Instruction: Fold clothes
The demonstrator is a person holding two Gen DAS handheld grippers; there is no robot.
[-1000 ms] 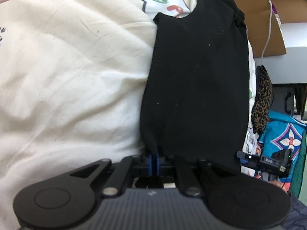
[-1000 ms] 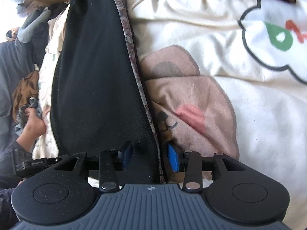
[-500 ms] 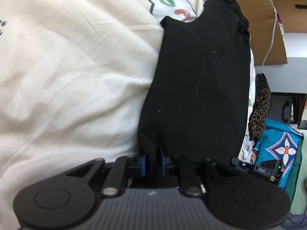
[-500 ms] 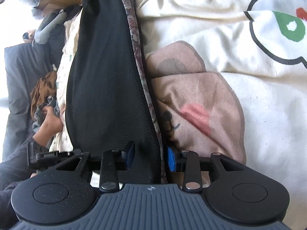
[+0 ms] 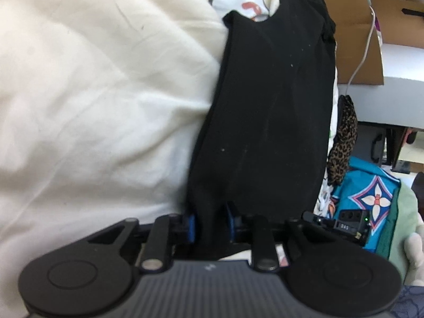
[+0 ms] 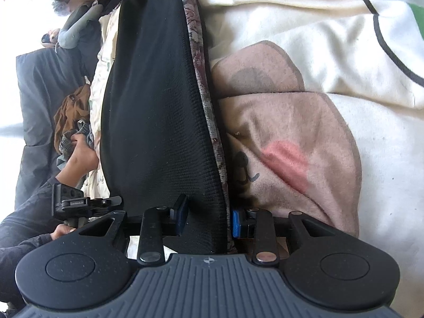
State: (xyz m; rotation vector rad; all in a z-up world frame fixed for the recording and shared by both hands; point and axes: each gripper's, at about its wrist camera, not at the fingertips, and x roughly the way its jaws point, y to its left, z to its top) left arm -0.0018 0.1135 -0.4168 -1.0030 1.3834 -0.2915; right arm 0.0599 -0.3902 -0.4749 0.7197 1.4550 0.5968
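Observation:
A black garment lies folded into a long strip on the cream bedding, running away from both grippers. My left gripper is at its near end. Its jaws are opening, with a raised fold of the black cloth loose between the blue pads. In the right wrist view the same garment shows a patterned hem along its right edge. My right gripper straddles that near edge with the pads apart. The cloth lies flat and unbunched between them.
A pink bear print on the bedding lies just right of the garment. Off the bed's side are a cardboard box, a white cable, a leopard-print cloth and a turquoise cloth. A hand rests on brown and grey clothes.
The left jaws went from pinched shut on the black fold to parted around it, and the left gripper edged forward. The right jaws narrowed a little around the garment's edge.

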